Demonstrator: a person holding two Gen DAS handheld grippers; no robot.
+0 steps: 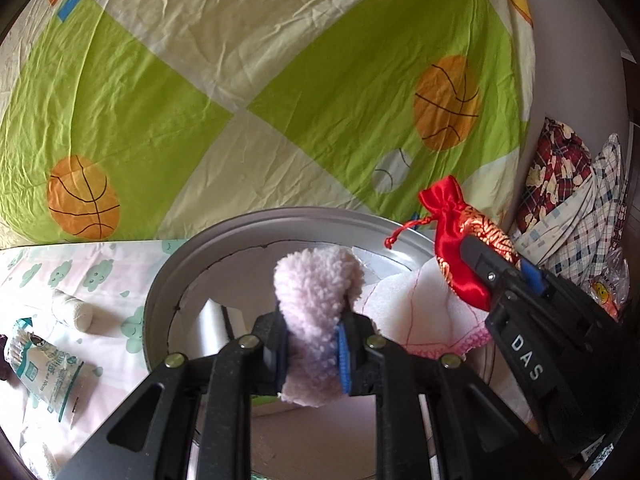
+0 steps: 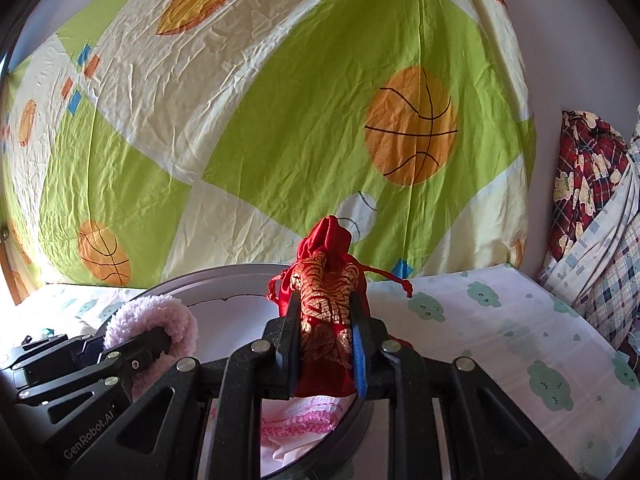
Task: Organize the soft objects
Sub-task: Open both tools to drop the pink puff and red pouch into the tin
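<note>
A: How will the pink fleece piece handle?

B: Light and squashy, I'd judge. The left tool is clamped on its middle, the pile bulging either side, over the round bin.

A: And the red satin pouch?

B: Limp and likely slippery. The right tool is pressed shut on its brocade body, drawstring neck poking beyond the tips. The body is the safer hold; the cord looks too thin.

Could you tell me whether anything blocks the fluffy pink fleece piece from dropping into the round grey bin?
Nothing visible does: the fluffy pink fleece piece, clamped in the left gripper, hangs over the round grey bin's open mouth.
</note>
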